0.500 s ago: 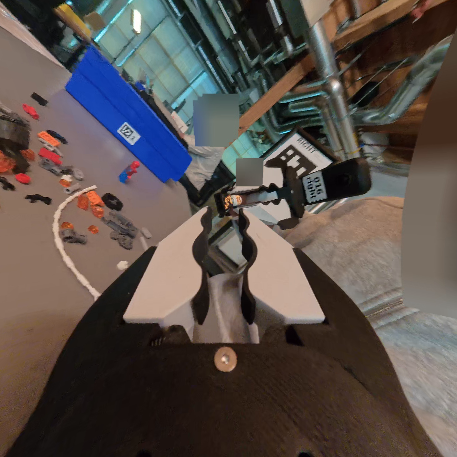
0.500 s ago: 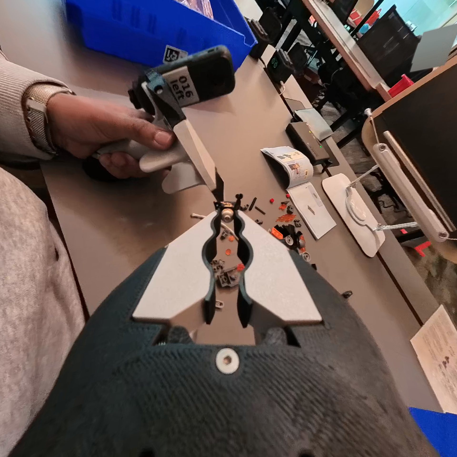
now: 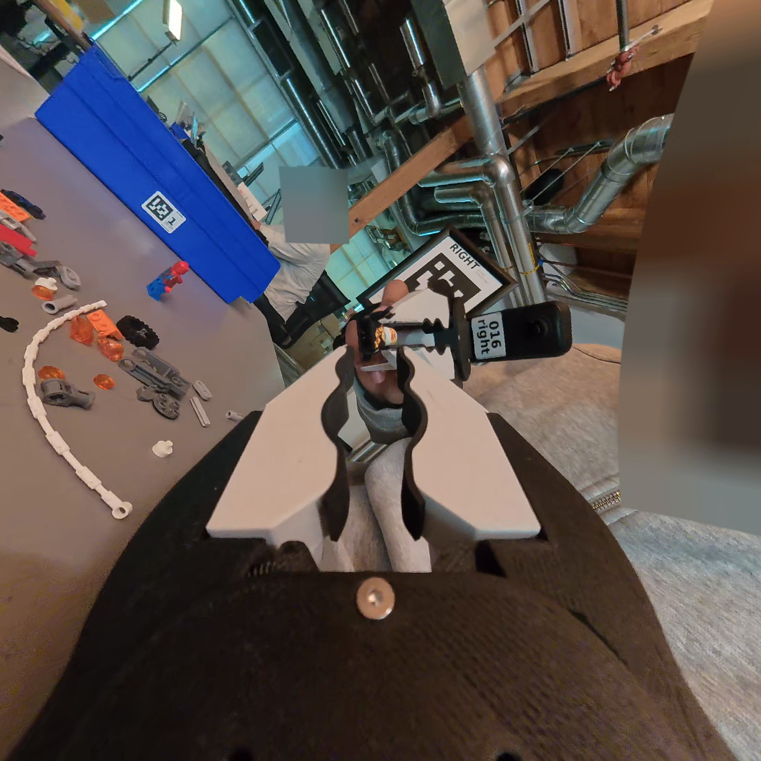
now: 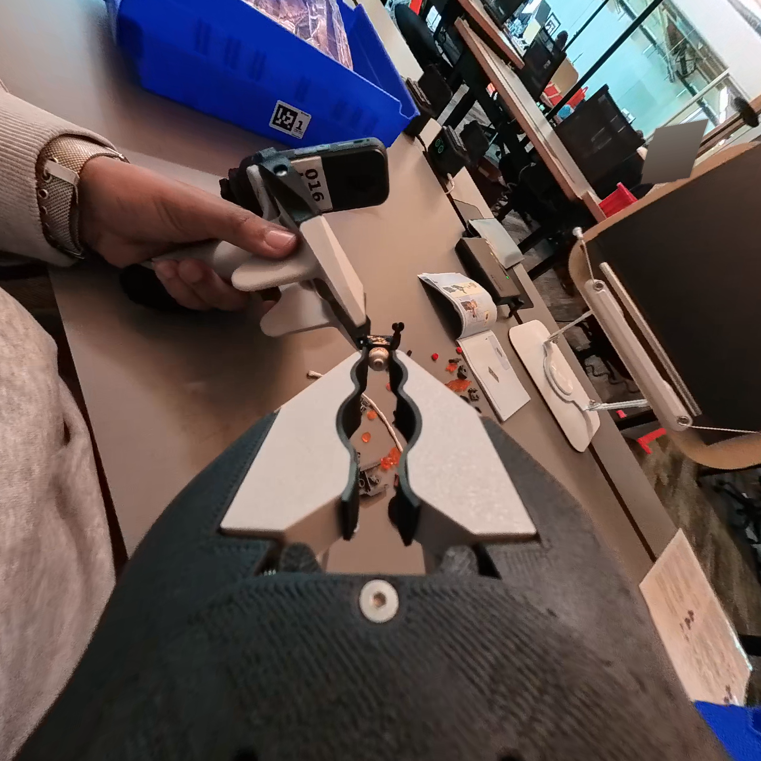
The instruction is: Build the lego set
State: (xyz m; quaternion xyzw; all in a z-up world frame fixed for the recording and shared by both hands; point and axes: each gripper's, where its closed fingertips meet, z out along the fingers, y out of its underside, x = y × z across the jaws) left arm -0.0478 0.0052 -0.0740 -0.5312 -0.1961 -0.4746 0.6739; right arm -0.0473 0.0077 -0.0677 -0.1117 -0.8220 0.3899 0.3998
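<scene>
A small figure (image 4: 378, 357) with a pale round head and a black and orange body is held in the air above the table. My right gripper (image 4: 377, 355) is shut on its head. My left gripper (image 4: 361, 329) comes in from the upper left, held by a hand (image 4: 164, 218), and its tips meet the black end (image 4: 383, 338). In the left wrist view the figure (image 3: 376, 334) sits at the tips of my left gripper (image 3: 374, 356), which are narrowed on it. The right gripper (image 3: 412, 335) reaches in from the right.
A blue bin (image 3: 136, 164) stands at the table's back and also shows in the right wrist view (image 4: 247, 70). Loose orange, grey and black pieces (image 3: 144, 370), a white chain (image 3: 49, 420) and a red-blue minifigure (image 3: 169, 280) lie on the table. An instruction booklet (image 4: 465, 296) and a white pad (image 4: 552, 383) lie to the right. The tips of both grippers are at nearly the same place.
The left gripper has turned and shifted a little, so the hand now shows through its jaws. The figure stays between both pairs of tips. Neither grip has visibly changed.
</scene>
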